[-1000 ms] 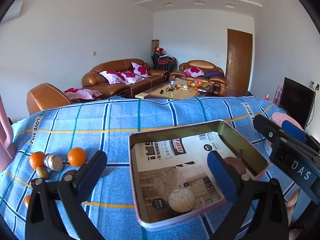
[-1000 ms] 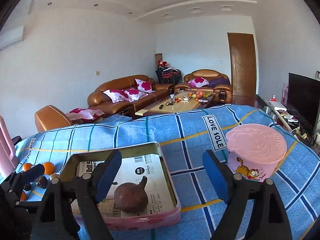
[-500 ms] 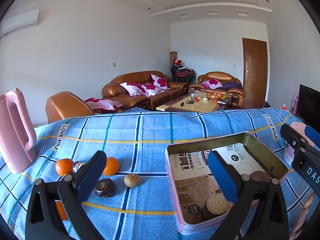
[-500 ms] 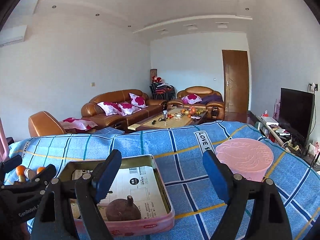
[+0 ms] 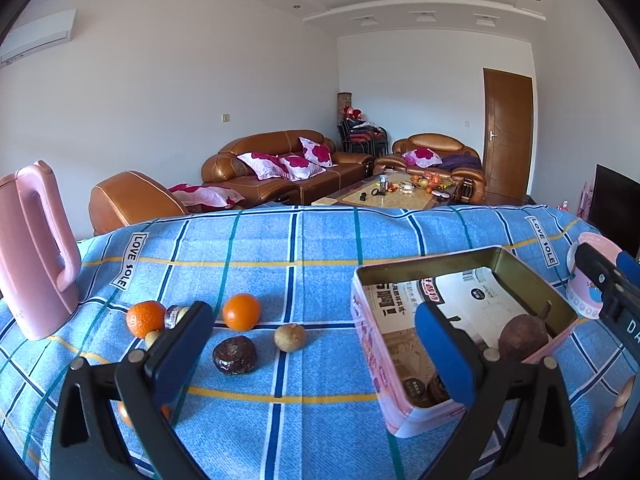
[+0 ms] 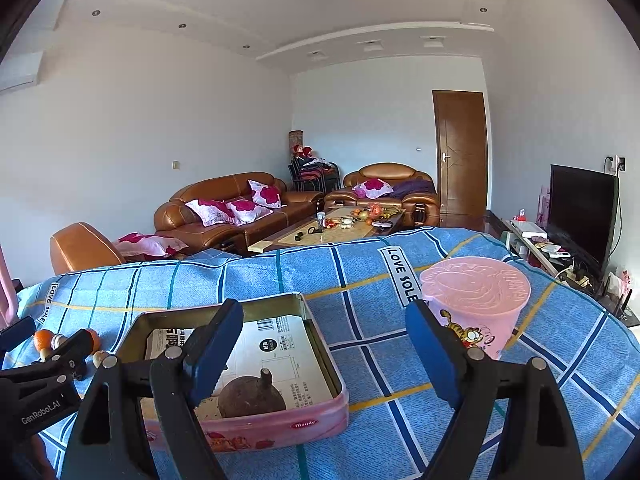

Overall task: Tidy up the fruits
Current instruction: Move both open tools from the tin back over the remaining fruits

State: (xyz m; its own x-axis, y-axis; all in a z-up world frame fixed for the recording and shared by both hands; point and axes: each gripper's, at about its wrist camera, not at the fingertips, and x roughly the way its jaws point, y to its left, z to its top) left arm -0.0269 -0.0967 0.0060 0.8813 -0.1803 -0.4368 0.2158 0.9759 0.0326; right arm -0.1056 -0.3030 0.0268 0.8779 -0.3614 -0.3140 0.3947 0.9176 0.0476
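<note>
Altogether two oranges [image 5: 241, 312], one tin [image 5: 532, 280]

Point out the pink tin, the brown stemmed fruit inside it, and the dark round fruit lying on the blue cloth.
pink tin [image 5: 370, 344]: left wrist view, on its pink outer side wall.
brown stemmed fruit [image 6: 250, 396]: right wrist view, on its rounded body.
dark round fruit [image 5: 234, 354]: left wrist view, on its top.

Matt woven cloth [image 5: 320, 248], paper-lined metal tin [image 5: 532, 276], glossy pink plastic jug [image 5: 32, 256]
</note>
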